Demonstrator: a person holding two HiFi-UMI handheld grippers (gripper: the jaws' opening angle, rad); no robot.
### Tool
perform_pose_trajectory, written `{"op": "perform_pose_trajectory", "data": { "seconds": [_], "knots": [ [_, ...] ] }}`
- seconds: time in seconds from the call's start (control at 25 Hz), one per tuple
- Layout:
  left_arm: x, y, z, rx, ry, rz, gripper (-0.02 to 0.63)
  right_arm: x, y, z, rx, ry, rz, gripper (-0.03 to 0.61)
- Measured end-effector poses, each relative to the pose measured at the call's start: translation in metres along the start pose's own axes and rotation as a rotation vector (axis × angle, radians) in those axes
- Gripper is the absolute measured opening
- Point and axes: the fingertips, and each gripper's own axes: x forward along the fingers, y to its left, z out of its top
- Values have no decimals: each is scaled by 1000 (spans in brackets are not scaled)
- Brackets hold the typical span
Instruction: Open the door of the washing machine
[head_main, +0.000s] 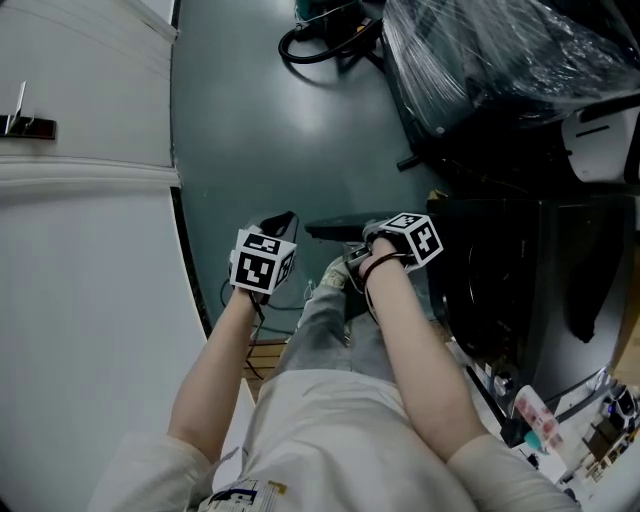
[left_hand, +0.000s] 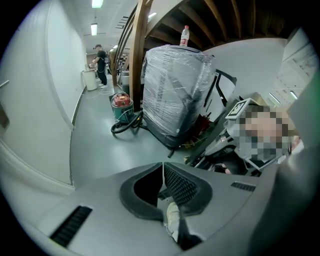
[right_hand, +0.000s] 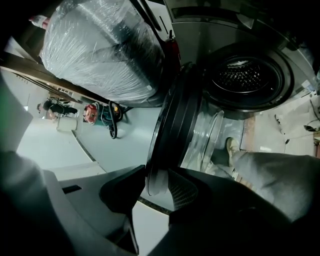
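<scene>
The washing machine stands dark at the right, and its drum shows open in the right gripper view. The round door is swung out, seen edge-on as a dark strip from above. My right gripper is shut on the door's rim, which sits between its two pads; in the head view it lies beside the marker cube. My left gripper hovers left of the door, apart from it. Its jaws are shut with nothing in them, pointing over the grey floor.
A big plastic-wrapped load stands behind the washer, with a red vacuum and black hose beside it. A white wall runs along the left. My own leg and shoe are below the door. A person stands far off.
</scene>
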Motion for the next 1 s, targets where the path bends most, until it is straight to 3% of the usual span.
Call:
{"op": "perform_pose_trajectory", "data": {
  "seconds": [0.08, 0.32, 0.76, 1.0],
  "knots": [
    [2, 8, 9, -18, -17, 17, 28, 2, 6, 2, 19, 7, 6, 167],
    [8, 16, 32, 67, -34, 36, 28, 9, 28, 12, 62, 4, 8, 169],
    [9, 29, 53, -15, -84, 34, 28, 16, 57, 29, 185, 23, 80, 167],
    [-5, 38, 70, -55, -170, 81, 28, 20, 71, 38, 189, 48, 147, 164]
  ]
}}
